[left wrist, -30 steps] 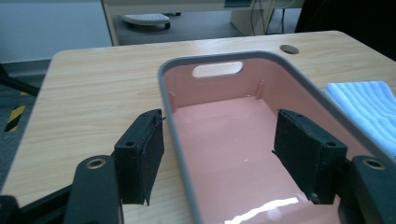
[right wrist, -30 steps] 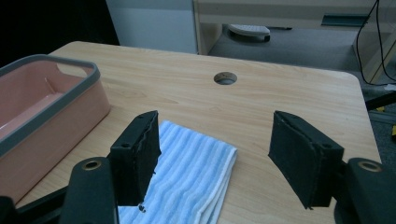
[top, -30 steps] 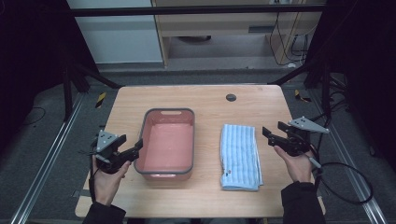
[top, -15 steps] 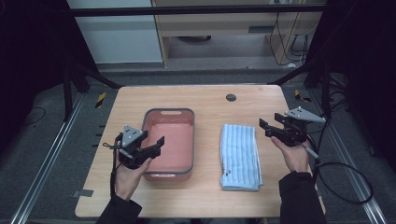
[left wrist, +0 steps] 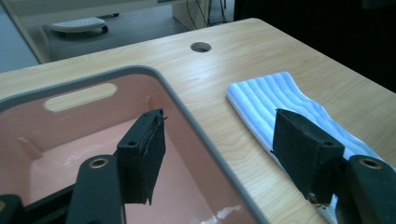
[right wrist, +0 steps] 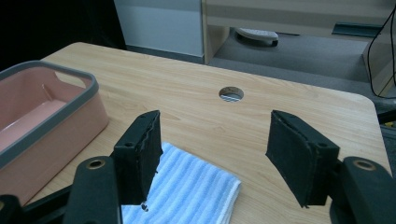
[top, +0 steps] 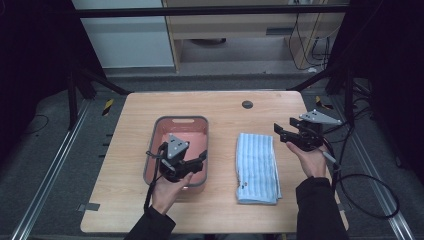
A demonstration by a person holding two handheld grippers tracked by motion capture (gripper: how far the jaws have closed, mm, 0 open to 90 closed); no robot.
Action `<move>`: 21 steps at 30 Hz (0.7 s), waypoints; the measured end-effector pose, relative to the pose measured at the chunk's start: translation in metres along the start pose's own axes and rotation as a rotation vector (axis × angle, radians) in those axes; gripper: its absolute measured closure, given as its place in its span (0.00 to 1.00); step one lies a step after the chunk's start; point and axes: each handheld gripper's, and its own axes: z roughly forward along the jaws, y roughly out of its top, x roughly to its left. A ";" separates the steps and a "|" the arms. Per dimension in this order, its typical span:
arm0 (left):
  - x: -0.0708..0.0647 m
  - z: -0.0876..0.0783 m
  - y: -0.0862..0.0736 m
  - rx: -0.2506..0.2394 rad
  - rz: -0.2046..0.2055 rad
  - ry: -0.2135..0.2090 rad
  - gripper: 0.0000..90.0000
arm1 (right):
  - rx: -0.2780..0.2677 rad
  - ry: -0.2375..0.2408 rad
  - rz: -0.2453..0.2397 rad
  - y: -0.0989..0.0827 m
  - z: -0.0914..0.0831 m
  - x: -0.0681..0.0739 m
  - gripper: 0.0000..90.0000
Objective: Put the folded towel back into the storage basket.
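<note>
The left claw [top: 202,156] is hovering over the pink bin [top: 165,127], jaws apart and gripping nothing. The right claw [top: 278,131] is hanging beside the folded blue striped towel [top: 256,167], jaws apart, nothing between them.

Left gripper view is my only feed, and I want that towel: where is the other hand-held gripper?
Observer: The right hand-held gripper hangs open over the table, just right of the towel's far end.
Operator: What's at the towel's near end?
Observer: A small dark mark by its near left corner.
Operator: Does it overhang the table's near edge?
Observer: No, bare wood shows between the towel and that edge.
</note>
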 end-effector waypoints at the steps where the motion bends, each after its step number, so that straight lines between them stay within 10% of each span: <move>1: -0.004 0.002 0.000 0.001 -0.001 -0.008 0.38 | 0.001 -0.001 -0.001 0.000 0.001 -0.001 0.39; 21: -0.065 0.036 -0.015 0.084 0.063 -0.099 0.38 | 0.035 -0.013 0.012 -0.007 0.017 -0.009 0.43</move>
